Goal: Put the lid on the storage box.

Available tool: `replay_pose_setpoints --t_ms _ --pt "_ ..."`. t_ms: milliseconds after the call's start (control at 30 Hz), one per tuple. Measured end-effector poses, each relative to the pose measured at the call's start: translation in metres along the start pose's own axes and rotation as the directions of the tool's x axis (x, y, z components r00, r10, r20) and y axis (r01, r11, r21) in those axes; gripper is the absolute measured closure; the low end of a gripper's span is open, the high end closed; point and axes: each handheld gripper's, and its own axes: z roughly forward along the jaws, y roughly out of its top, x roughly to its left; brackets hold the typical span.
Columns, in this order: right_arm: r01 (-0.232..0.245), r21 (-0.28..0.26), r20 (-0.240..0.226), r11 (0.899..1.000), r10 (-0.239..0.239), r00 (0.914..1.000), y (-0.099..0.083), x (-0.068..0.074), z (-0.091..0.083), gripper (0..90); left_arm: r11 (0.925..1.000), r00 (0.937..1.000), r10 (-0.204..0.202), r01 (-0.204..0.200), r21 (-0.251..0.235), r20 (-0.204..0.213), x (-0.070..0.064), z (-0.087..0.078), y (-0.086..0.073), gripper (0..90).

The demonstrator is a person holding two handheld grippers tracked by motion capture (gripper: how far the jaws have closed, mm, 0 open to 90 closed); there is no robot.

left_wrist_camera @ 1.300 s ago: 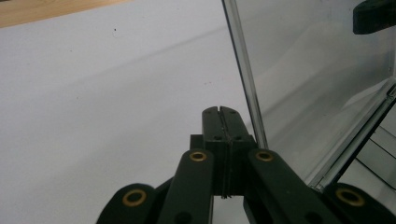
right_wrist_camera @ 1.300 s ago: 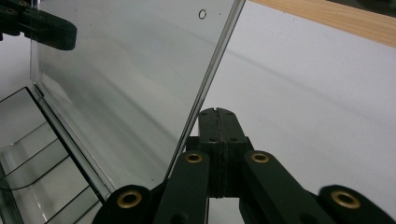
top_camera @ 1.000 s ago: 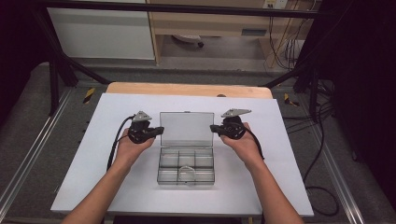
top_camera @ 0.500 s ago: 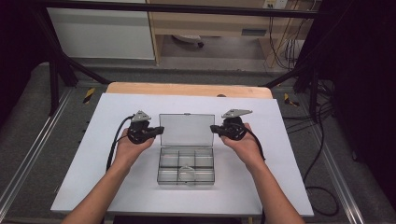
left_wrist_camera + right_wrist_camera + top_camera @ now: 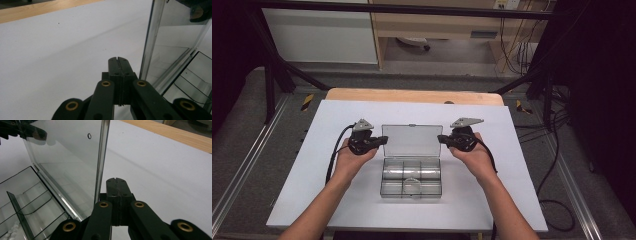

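Observation:
A clear plastic compartment box [image 5: 411, 177] lies open in the middle of the white table, its lid [image 5: 412, 141] standing up at the far side. My left gripper [image 5: 383, 141] sits at the lid's left edge [image 5: 150, 42], jaws pressed together with nothing between them [image 5: 118, 59]. At the lid's right edge [image 5: 101, 157] my right gripper [image 5: 440, 139] is likewise shut and empty [image 5: 116, 180]. Whether either gripper touches the lid I cannot tell. The box's dividers [image 5: 27, 202] show through the clear plastic, with small white bits at one corner [image 5: 11, 231].
The white table top [image 5: 312, 165] has bare room on both sides of the box. A wooden strip [image 5: 412, 96] runs along its far edge. Black frame legs and cables [image 5: 557, 150] stand on the floor around the table.

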Motion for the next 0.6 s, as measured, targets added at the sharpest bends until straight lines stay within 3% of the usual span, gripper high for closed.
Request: replay_pose_setpoints --t_ms 600 --pt "0.005 -0.009 -0.011 1.0 -0.005 0.9999 -0.0028 0.004 -0.0052 90.0 0.9999 0.9999 -0.006 0.006 -0.009 0.016 -0.002 -0.0053 -0.0039 89.9"
